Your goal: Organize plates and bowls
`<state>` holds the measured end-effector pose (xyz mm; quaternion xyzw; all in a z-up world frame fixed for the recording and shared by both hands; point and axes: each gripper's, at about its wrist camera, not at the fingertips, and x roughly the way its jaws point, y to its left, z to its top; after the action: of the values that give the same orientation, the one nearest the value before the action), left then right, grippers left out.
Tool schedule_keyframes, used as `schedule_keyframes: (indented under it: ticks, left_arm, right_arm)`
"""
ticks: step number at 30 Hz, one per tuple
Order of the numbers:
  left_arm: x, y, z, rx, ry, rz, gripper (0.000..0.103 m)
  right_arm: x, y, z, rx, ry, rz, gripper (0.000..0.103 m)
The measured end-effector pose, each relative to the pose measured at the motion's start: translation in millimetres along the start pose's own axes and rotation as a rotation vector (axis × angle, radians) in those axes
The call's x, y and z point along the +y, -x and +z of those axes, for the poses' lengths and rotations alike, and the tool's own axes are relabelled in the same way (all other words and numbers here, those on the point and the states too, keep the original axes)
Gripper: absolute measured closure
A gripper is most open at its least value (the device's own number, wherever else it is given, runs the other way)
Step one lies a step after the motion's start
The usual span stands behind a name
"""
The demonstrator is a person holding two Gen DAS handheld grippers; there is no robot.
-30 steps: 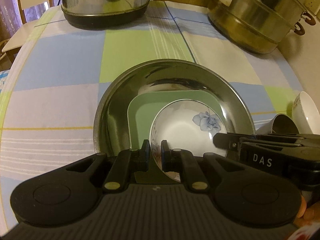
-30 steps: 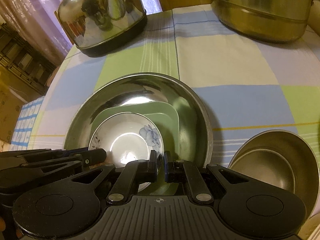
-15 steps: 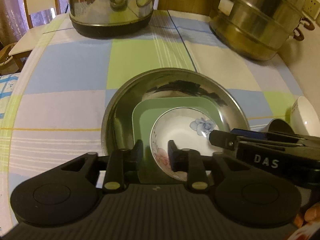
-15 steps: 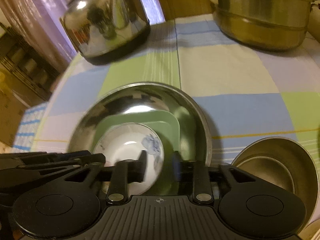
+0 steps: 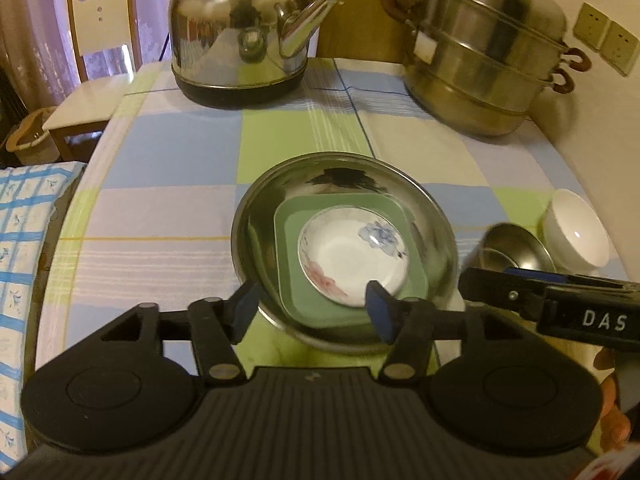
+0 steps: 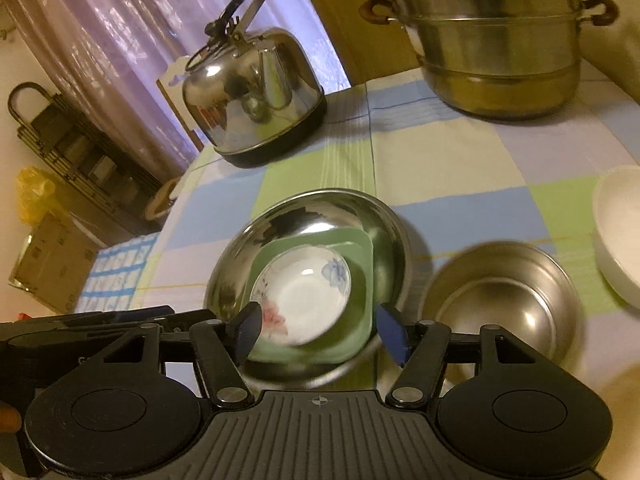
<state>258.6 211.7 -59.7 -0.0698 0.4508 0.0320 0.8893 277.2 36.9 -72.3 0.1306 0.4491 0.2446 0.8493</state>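
A white flowered dish (image 5: 354, 254) (image 6: 304, 298) lies on a green square plate (image 5: 292, 288) (image 6: 360, 320) inside a wide steel bowl (image 5: 436, 224) (image 6: 390, 228) on the checked tablecloth. My left gripper (image 5: 312, 312) hangs above the bowl's near rim, its jaws opening and holding nothing. My right gripper (image 6: 320, 330) hovers over the same near rim, jaws opening too, empty. A smaller steel bowl (image 5: 516, 246) (image 6: 504, 304) and a white bowl (image 5: 576, 232) (image 6: 620, 232) stand to the right.
A steel kettle (image 5: 240, 40) (image 6: 256, 100) stands at the back left and a stacked steamer pot (image 5: 484, 52) (image 6: 496, 36) at the back right. A chair (image 5: 96, 60) is beyond the table's left edge, with a blue checked cloth (image 5: 24, 248) lower left.
Both grippers were shut on the flowered dish's near rim; both have let go, opened and pulled back and up. The dish now rests on the green plate.
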Motion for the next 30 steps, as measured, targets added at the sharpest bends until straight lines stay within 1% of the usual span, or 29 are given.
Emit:
schedule_keyframes:
  ticks: [5,7,9,10,13,15,19,24,30]
  left_arm:
    - [-18,25,-21,-0.006,-0.002,-0.030,0.042]
    - [-27,34,-29,-0.007,-0.001,-0.043,0.040]
    - [-37,44,-39,-0.007,-0.003,-0.052,0.035]
    - [-41,48,-43,-0.007,-0.007,-0.053,0.035]
    - [-57,60,-59,-0.006,-0.024,-0.062,0.034]
    - [-67,67,-67,-0.002,-0.029,-0.066,0.031]
    - [-87,81,-82,-0.008,-0.040,-0.075,0.028]
    - [-111,98,-101,-0.025,-0.056,-0.079,0.020]
    - [-138,113,-124,-0.031,-0.070,-0.093,0.018]
  right_arm:
    - [-8,30,-16,0.000,-0.011,0.013,0.035]
    - [-11,44,-25,0.000,-0.015,0.017,0.035]
    - [-15,56,-34,0.003,-0.020,0.021,0.034]
    - [-17,62,-37,0.005,-0.019,0.020,0.033]
    - [-24,80,-49,0.005,-0.022,0.006,0.033]
    - [-29,93,-55,0.004,-0.024,0.000,0.032]
    - [-40,118,-71,0.004,-0.031,-0.020,0.032]
    - [-55,150,-93,0.005,-0.049,-0.045,0.032]
    - [-73,183,-116,0.001,-0.071,-0.078,0.032]
